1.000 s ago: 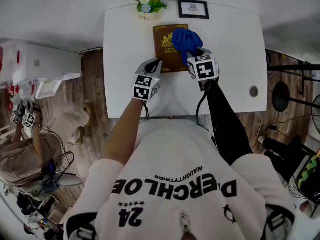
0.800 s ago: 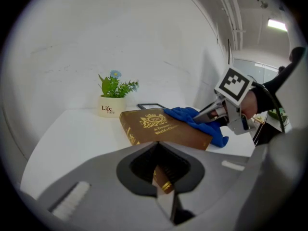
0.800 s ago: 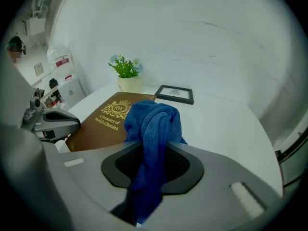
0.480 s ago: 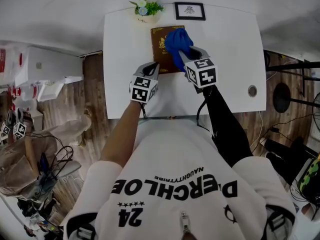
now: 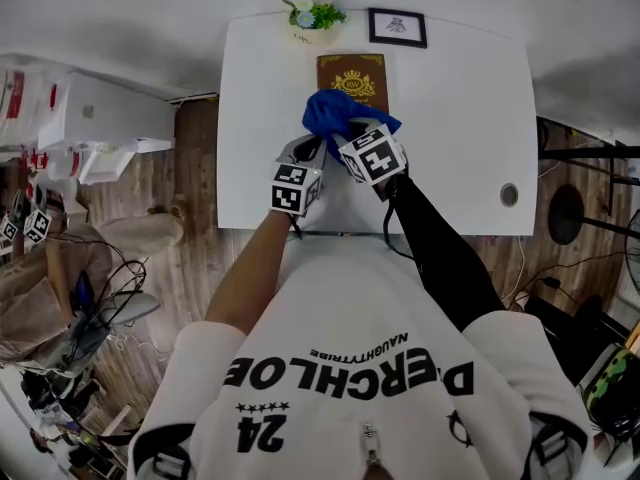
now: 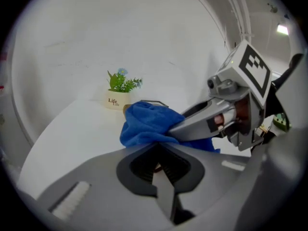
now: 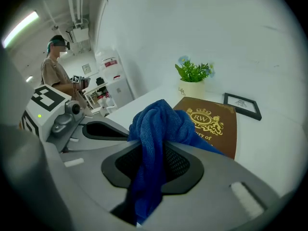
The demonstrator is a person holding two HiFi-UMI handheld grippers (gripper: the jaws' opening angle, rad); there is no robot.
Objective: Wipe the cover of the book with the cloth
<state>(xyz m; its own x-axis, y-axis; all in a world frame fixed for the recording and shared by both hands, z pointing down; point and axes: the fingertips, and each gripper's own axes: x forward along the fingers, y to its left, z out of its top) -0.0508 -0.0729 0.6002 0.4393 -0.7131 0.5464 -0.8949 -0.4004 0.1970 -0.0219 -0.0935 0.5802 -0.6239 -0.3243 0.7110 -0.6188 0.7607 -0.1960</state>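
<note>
Head view has both grippers at the near end of the book (image 5: 352, 73) on a white table (image 5: 460, 118). The left gripper (image 5: 308, 148), at the book's near left corner, has its jaws pressed together. The right gripper (image 5: 348, 138) pinches a blue cloth (image 5: 325, 113), which is bunched over the book's near half. The book is brown, with a gold crest (image 7: 206, 119) reading "RW" above partly covered gold lettering. Beyond its far left corner, a cream pot (image 6: 114, 100) marked "Life" holds a green plant (image 6: 122, 83) with small flowers. A black-framed picture (image 7: 242, 105) sits beyond its far right corner.
</note>
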